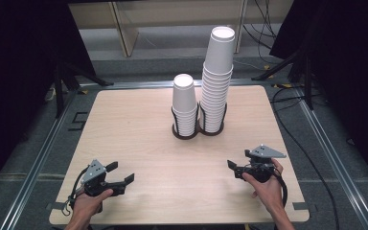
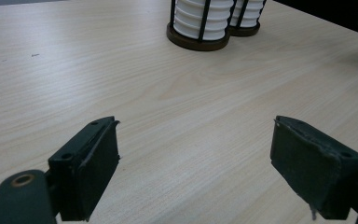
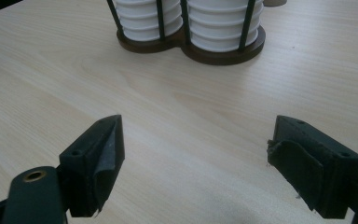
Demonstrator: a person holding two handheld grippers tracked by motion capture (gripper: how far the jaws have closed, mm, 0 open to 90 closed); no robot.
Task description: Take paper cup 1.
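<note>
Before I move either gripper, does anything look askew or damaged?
The taller cup stack leans slightly right at its top. The pad lining on the right gripper is peeling and frayed on both jaws. The shorter cup stack stands straight in the black holder.

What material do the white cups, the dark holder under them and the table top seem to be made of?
Cups, short stack and tall stack: probably paper, matte white, with thin rolled rims showing as ridges.
Holder: the base looks like dark-stained wood; the thin black uprights look like metal rod, though I cannot be sure.
Table top: light wood or wood-look laminate, with printed or real grain and a smooth, slightly glossy finish.
</note>
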